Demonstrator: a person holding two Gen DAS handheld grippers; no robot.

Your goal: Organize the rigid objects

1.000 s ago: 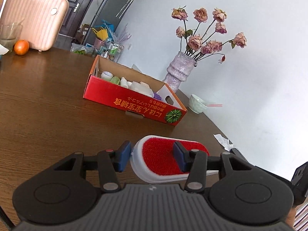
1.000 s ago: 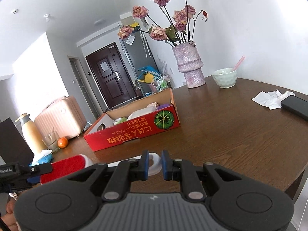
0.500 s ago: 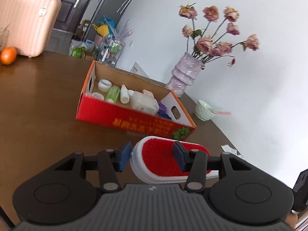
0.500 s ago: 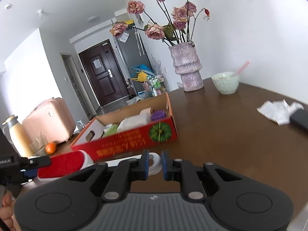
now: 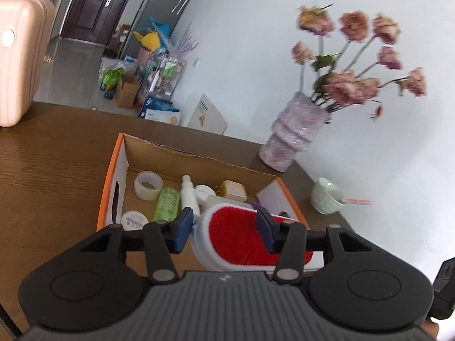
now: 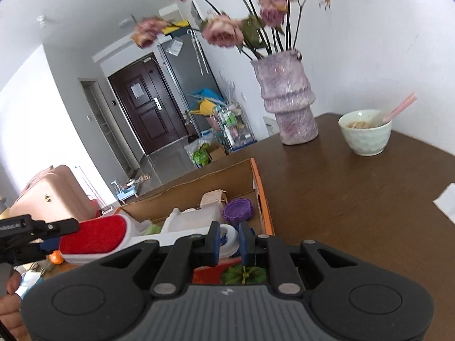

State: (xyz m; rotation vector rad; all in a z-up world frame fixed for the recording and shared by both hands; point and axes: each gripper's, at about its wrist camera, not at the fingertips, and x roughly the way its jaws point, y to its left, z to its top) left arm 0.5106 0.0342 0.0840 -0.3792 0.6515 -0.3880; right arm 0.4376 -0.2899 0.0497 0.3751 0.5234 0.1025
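A lint brush (image 5: 236, 236) with a red pad and a white body hangs over the near side of an open cardboard box (image 5: 113, 187). My left gripper (image 5: 224, 233) is shut on the brush's head. My right gripper (image 6: 229, 244) is shut on the white ring at the end of the handle. In the right wrist view the red head (image 6: 93, 238) sticks out to the left, over the box's interior (image 6: 227, 182). Inside lie a tape roll (image 5: 148, 184), a green bottle (image 5: 167, 203), a white spray bottle (image 5: 189, 196), a purple lid (image 6: 237, 210) and other small items.
A purple vase of dried roses (image 5: 293, 139) stands behind the box on the brown table. A pale bowl (image 6: 365, 133) with a pink spoon sits to its right. A pink suitcase (image 5: 17, 56) is at the far left, white paper (image 6: 446, 201) at the right edge.
Both grippers have carried the brush forward across the table. The box, earlier well ahead, now lies right under the brush, and its contents show from above.
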